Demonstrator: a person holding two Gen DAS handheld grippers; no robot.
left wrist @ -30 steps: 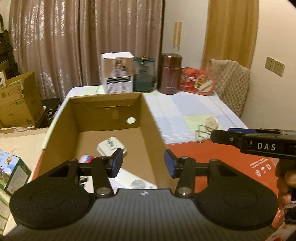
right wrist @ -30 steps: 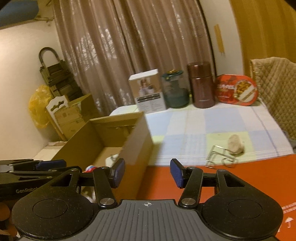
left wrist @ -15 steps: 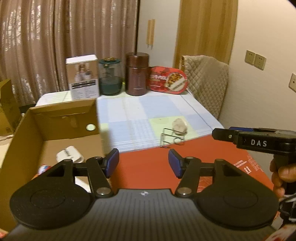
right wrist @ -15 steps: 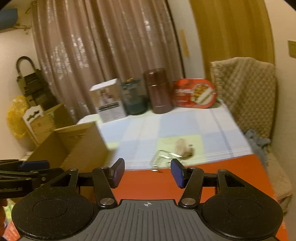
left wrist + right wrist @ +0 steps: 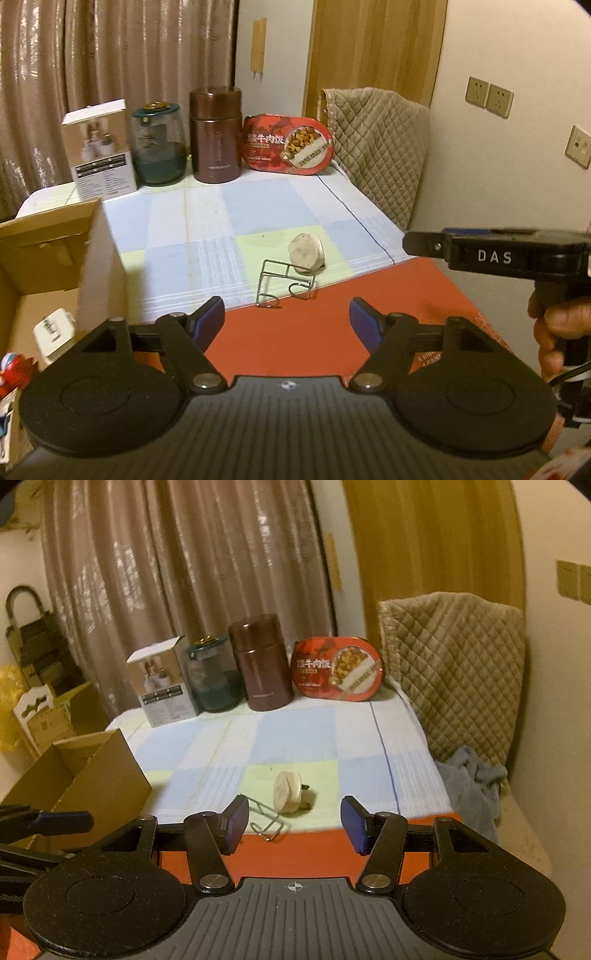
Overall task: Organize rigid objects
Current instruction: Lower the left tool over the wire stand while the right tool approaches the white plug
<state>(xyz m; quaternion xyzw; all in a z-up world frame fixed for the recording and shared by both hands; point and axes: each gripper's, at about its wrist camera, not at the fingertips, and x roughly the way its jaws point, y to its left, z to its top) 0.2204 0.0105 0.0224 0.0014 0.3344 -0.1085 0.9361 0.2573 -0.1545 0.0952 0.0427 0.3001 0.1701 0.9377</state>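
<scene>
A bent wire rack point(image 5: 286, 283) and a pale round wooden piece point(image 5: 306, 254) lie together on the checked cloth, just beyond the red mat; both also show in the right wrist view, the rack point(image 5: 266, 821) and the piece point(image 5: 287, 792). My left gripper point(image 5: 287, 322) is open and empty, above the red mat short of the rack. My right gripper point(image 5: 293, 823) is open and empty, just short of the rack and piece. The open cardboard box point(image 5: 51, 254) at left holds a white plug point(image 5: 51, 330) and a red item.
At the table's back stand a white carton point(image 5: 99, 151), a green glass jar point(image 5: 158, 146), a brown flask point(image 5: 215, 136) and a red food tub point(image 5: 286, 144). A quilted chair point(image 5: 458, 672) with a grey cloth stands right. My right gripper shows in the left view point(image 5: 424, 243).
Both grippers have swung right, away from the box, and now face the wire rack and wooden piece. Both have opened wider.
</scene>
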